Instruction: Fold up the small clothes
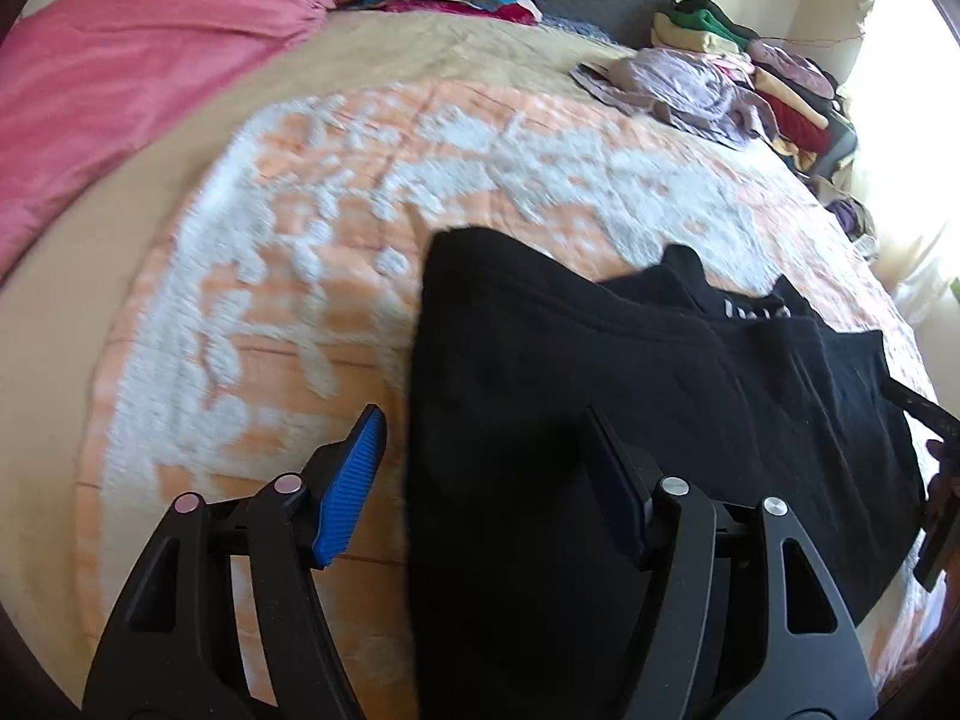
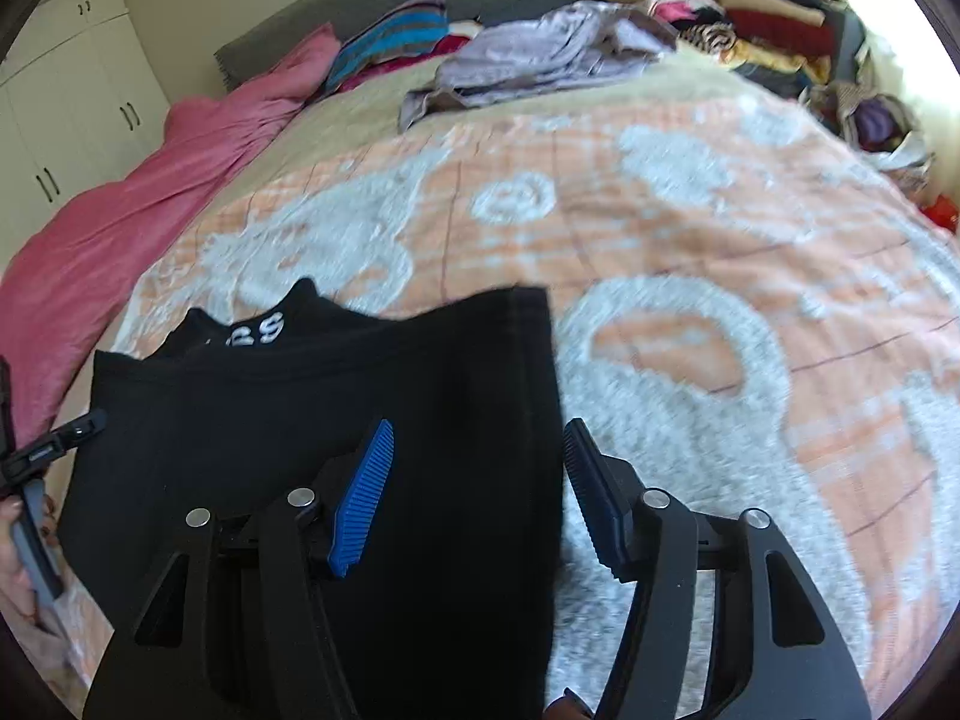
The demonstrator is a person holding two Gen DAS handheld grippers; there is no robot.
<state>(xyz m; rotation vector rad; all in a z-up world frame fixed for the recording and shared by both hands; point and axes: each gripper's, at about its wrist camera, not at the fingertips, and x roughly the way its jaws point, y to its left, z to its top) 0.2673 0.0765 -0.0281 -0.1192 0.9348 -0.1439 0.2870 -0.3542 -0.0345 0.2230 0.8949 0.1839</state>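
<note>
Left wrist: soft black garment (image 1: 600, 390) lies folded on fuzzy patterned blanket (image 1: 300, 240).

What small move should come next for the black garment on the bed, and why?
Probably close both tools on the side edges of the black garment for another fold. It lies flat on the orange blanket, and the left tool and right tool stand open, each astride an edge.

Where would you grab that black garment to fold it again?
Probably at the black garment's far corners, where its straight folded edge ends. They lie flat and free on the blanket; each open gripper would come in from its own outer side.
</note>
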